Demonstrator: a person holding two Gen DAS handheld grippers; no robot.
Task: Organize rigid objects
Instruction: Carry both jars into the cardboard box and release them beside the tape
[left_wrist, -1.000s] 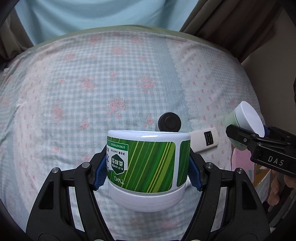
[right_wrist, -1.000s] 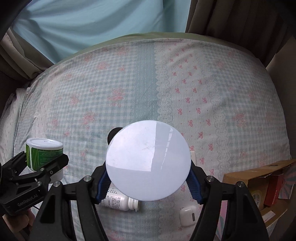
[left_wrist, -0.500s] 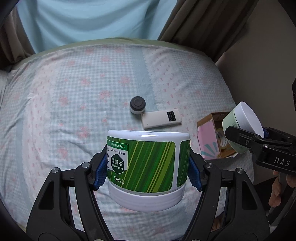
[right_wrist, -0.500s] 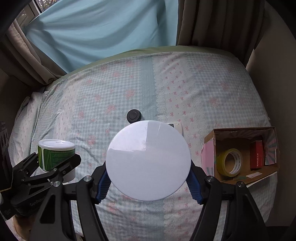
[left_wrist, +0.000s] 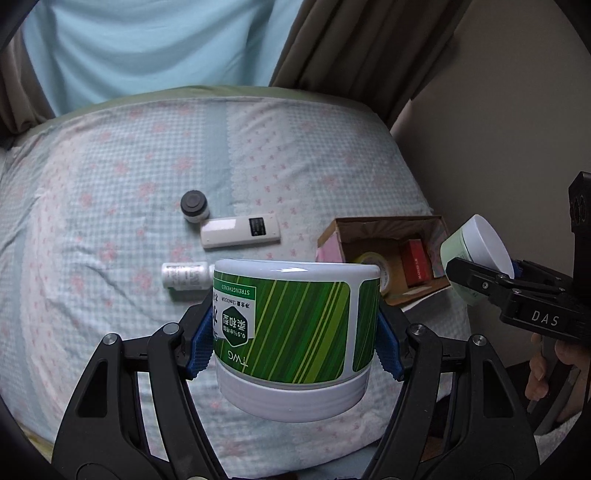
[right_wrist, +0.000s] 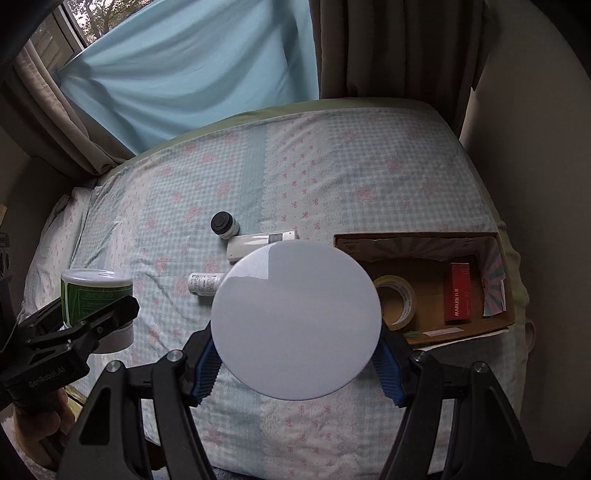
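My left gripper (left_wrist: 295, 343) is shut on a green-striped jar (left_wrist: 291, 325) with a white lid, held upside down above the bed's near edge; it also shows in the right wrist view (right_wrist: 94, 295). My right gripper (right_wrist: 297, 363) is shut on a pale green jar whose round white lid (right_wrist: 295, 319) faces the camera; that jar also shows in the left wrist view (left_wrist: 474, 254), right of the box. On the bed lie a black-capped small jar (left_wrist: 194, 210), a white remote (left_wrist: 240, 236) and a white pill bottle (left_wrist: 184, 275).
An open cardboard box (right_wrist: 424, 284) at the bed's right edge holds a yellow tape roll (right_wrist: 397, 301) and a red box (right_wrist: 458, 291). The checked floral bedspread (left_wrist: 110, 184) covers the bed. Curtains (right_wrist: 184, 74) hang behind, and a wall (left_wrist: 498, 147) stands at the right.
Both grippers have pulled back and up from the bed with their jars still held. The box, the remote and the pill bottle have come into fuller view.
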